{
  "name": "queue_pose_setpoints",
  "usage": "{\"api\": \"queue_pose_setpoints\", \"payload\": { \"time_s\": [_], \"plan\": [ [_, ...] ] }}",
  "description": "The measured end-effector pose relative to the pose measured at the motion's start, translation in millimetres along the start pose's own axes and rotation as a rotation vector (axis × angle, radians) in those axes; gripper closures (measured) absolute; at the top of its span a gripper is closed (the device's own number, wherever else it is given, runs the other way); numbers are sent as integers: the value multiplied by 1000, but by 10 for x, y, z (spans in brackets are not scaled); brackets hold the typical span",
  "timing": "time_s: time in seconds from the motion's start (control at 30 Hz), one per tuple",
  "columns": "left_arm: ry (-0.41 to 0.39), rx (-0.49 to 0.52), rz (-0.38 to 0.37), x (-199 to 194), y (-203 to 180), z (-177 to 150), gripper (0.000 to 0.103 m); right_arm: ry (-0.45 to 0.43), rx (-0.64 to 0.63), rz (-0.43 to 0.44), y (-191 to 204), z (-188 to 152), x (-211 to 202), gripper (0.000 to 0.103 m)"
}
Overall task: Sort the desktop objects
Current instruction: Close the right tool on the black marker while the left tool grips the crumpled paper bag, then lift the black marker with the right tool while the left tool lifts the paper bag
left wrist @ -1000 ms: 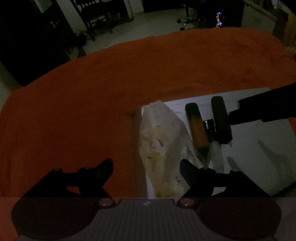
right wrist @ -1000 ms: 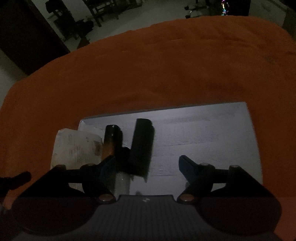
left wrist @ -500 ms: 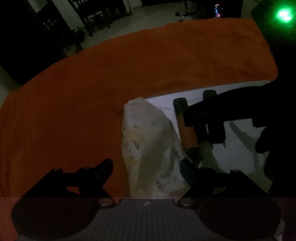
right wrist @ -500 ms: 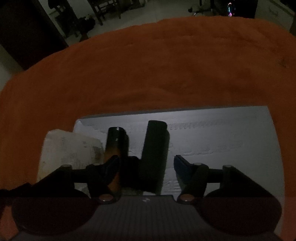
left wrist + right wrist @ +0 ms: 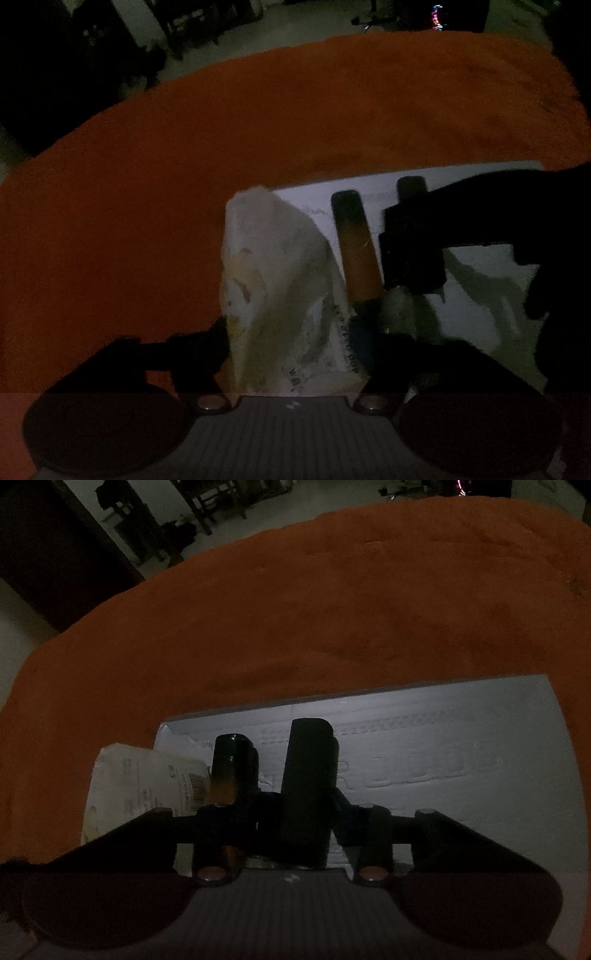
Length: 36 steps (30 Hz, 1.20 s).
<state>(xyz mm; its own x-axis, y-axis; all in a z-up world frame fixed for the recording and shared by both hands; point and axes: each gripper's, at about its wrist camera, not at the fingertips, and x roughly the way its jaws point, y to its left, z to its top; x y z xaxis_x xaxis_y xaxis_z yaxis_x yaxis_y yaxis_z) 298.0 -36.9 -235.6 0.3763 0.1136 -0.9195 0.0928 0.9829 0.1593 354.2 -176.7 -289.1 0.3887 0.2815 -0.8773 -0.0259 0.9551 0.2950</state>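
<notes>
A crumpled white packet point(image 5: 280, 295) lies on the left edge of a white sheet point(image 5: 480, 295). My left gripper point(image 5: 290, 336) is closing, and its fingers touch the packet's two sides. Beside the packet lies an amber tube with a black cap point(image 5: 356, 251), and right of that a black tube point(image 5: 410, 188). In the right wrist view my right gripper point(image 5: 304, 812) is closing around the black tube point(image 5: 308, 775), a finger against each side. The amber tube point(image 5: 231, 771) sits just outside its left finger. From the left wrist view the right gripper point(image 5: 412, 254) is a dark shape over the tube.
An orange cloth point(image 5: 184, 184) covers the table, and its bare stretch reaches the far edge. The white sheet point(image 5: 443, 757) has bare room to the right of the tubes. Chairs and a pale floor show dimly beyond the table. The light is very low.
My left jaws narrowed from wide apart onto the packet. My right gripper came down over the black tube and its jaws drew in against it.
</notes>
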Motion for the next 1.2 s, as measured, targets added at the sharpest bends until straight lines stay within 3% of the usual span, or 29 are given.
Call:
{"api": "queue_pose_setpoints", "payload": {
  "time_s": [0.1, 0.3, 0.43, 0.73, 0.87, 1.0, 1.13, 1.2],
  "plan": [
    [13, -37, -50, 50, 96, -39, 70, -2, -9, -4, -1, 3, -16, 69],
    [-20, -39, -117, 2, 200, -121, 83, 9, -28, -11, 26, -23, -59, 72],
    [-27, -31, -153, -88, 245, -170, 85, 23, -47, -31, 56, -37, -83, 72],
    [-15, 0, -129, -119, 323, -194, 85, 30, -159, -95, 178, -121, -120, 72],
    [10, 13, -82, -76, 262, -137, 75, 34, -149, -89, 147, -115, -119, 72],
    [13, 39, -70, -63, 219, -104, 45, 20, -171, -105, 203, -155, -109, 72],
    [43, 35, -77, 26, 188, -63, 42, 14, -237, -152, 320, -186, -58, 72],
    [72, 40, -83, 89, 153, -56, 49, 17, -252, -165, 354, -191, -38, 72]
  ]
}}
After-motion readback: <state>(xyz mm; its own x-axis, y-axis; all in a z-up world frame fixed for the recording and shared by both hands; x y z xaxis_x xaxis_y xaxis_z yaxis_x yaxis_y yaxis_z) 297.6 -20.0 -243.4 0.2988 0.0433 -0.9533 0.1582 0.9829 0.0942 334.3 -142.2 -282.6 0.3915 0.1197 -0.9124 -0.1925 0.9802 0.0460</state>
